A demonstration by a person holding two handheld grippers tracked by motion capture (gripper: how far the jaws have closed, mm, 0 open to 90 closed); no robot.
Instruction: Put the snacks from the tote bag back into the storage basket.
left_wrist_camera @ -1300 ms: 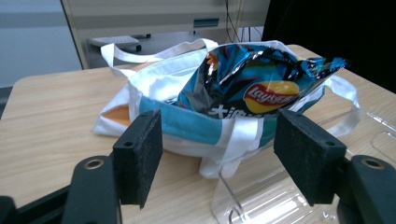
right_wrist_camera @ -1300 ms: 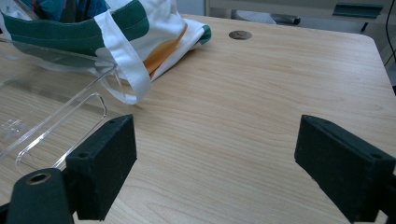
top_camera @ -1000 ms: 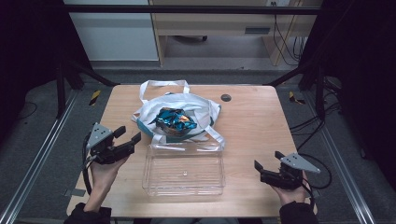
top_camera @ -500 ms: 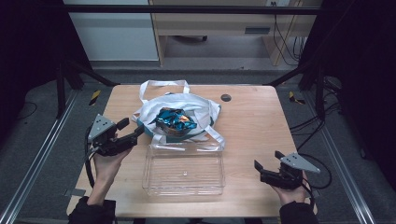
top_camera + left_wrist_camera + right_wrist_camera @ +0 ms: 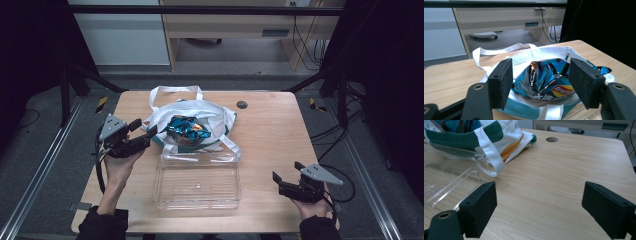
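High view shows the left gripper (image 5: 143, 134) has edged toward the chip bag (image 5: 186, 128) in the tote (image 5: 220, 116) mid-tabletop, jaws wide and empty; a grasp looks imminent. The right gripper (image 5: 282, 181) waits open near the front right corner.

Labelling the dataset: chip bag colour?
Blue and teal foil chip bag, red-yellow logo; clearest in left gripper view.

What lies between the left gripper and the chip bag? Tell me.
The white tote bag's near rim and side. In the left gripper view, the chip bag sits inside it, beyond the open left gripper.
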